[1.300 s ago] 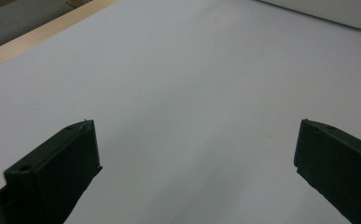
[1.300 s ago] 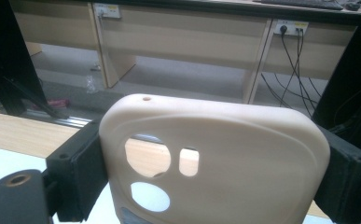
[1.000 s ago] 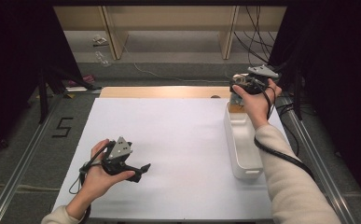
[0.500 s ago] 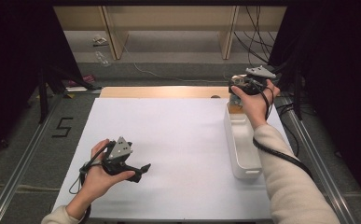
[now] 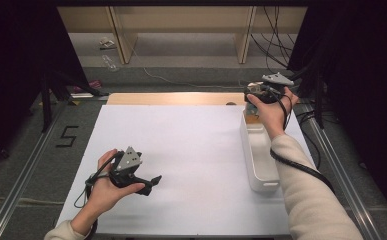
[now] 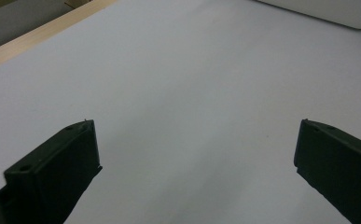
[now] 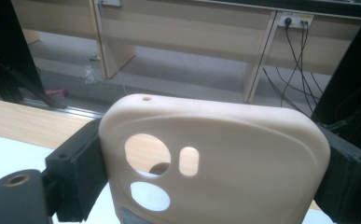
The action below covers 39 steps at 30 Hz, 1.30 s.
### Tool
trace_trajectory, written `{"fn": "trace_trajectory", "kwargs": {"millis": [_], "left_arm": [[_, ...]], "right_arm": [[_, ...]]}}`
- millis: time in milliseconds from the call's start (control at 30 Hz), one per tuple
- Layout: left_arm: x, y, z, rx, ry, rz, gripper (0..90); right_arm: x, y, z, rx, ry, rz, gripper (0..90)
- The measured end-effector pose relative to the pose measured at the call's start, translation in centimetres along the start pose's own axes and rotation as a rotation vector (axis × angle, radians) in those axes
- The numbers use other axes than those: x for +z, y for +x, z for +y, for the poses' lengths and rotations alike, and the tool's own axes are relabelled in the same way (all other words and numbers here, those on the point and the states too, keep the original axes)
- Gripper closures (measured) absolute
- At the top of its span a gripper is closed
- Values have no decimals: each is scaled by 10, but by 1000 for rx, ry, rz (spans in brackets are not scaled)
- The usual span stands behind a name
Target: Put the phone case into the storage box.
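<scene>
We hold a beige phone case (image 7: 215,163) between the jaws of the right gripper (image 5: 261,95), above the far end of the white tray (image 5: 261,172). The pads press only on its two side edges, so we judge the case can twist or slip out if the hand tilts, and then it may fall outside the tray. The left gripper (image 5: 148,184) rests low over the white table sheet (image 5: 191,150), its jaws wide apart and empty.
</scene>
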<state>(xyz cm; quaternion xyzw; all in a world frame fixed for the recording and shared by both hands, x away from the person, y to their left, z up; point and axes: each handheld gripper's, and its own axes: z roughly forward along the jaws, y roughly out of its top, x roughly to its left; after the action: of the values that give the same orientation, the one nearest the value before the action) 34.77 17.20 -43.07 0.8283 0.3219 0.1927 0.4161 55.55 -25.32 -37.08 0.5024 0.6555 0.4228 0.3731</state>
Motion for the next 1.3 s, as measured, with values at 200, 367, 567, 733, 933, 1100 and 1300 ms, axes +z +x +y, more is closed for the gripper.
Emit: {"fn": "trace_trajectory", "kwargs": {"millis": [200,367,567,733,933,1100,1300], "left_arm": [[0,0,0,0,1,0,0],[0,0,0,2,2,0,0],[0,0,0,2,1,-1,0],[1,0,0,3,2,-2,0],[1,-1,0,3,1,-4,0],[1,-1,0,2,1,-4,0],[1,-1,0,2,2,-5,0]], "right_arm": [[1,0,-3,3,9,2,123],[2,0,-5,0,16,2,123],[4,0,-8,1,23,4,122],[5,0,-9,0,27,4,122],[6,0,-9,-1,31,6,122],[6,0,-9,-6,34,7,122],[7,1,-10,-7,40,7,122]]}}
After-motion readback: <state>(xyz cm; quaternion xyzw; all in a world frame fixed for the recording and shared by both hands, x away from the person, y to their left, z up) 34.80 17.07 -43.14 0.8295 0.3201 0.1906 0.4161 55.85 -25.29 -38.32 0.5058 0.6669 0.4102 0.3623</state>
